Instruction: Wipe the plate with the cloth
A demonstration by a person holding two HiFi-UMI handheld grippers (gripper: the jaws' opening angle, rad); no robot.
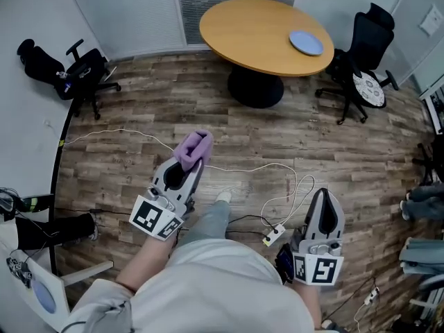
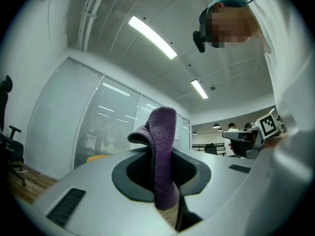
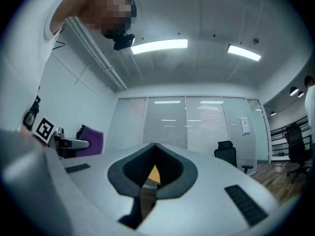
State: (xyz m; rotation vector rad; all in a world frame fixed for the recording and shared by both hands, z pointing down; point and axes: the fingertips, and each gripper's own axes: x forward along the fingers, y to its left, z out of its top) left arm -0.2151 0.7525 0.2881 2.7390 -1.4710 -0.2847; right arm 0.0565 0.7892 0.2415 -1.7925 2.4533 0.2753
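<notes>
The left gripper is clamped on the purple cloth, a soft, light fold standing out past the jaw tips; limp fabric like this probably needs a deep pinch. The right gripper is closed on nothing. The blue plate, likely hard and slippery, lies well ahead of both jaws on the round table; brace its rim.
</notes>
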